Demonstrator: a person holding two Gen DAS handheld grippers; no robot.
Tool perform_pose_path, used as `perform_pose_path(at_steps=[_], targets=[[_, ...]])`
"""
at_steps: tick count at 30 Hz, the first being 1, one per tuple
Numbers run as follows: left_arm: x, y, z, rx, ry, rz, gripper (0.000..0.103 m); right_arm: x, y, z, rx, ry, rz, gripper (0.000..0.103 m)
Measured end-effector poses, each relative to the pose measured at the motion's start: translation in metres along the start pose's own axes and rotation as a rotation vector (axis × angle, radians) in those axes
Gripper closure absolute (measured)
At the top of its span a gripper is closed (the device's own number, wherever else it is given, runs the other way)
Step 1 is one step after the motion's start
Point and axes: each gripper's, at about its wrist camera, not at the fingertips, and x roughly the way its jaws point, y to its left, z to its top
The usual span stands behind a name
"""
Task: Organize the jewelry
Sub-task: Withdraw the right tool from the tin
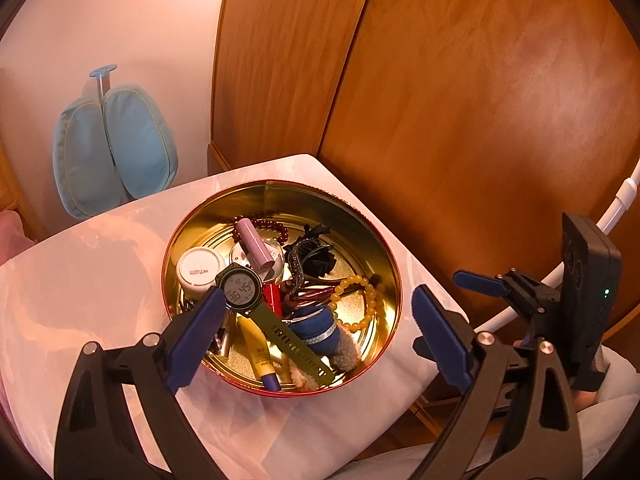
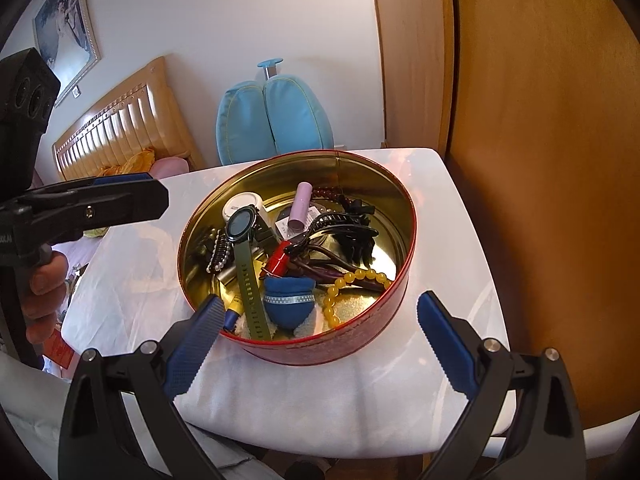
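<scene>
A round red tin with a gold inside stands on a white-covered table. It holds a green digital watch, a yellow bead bracelet, a dark red bead string, a black hair claw, a blue pouch, a pink tube and a white jar. My left gripper is open above the tin's near side. My right gripper is open at the tin's near rim.
The white cloth-covered table ends close behind the tin. Wooden wardrobe doors stand right behind it. A blue cushion leans on the wall. A bed headboard is at the left.
</scene>
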Motion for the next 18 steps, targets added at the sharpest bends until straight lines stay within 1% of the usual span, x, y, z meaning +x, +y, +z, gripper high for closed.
perform_pose_path(at_steps=[6,11,14,18], targets=[[0.002,0.006,0.007,-0.011,0.006,0.017,0.011,0.003,0.002,0.007,-0.012,-0.002,0.008,0.005],[-0.001,0.015,0.010,-0.032,0.000,0.042,0.011,0.010,0.006,0.018,-0.035,-0.005,0.031,0.005],[-0.004,0.022,0.009,-0.054,0.004,0.079,0.011,0.017,0.010,0.024,-0.047,-0.004,0.061,0.005],[-0.010,0.036,-0.002,-0.112,0.021,0.147,0.011,0.029,0.020,0.031,-0.069,0.002,0.113,0.005]])
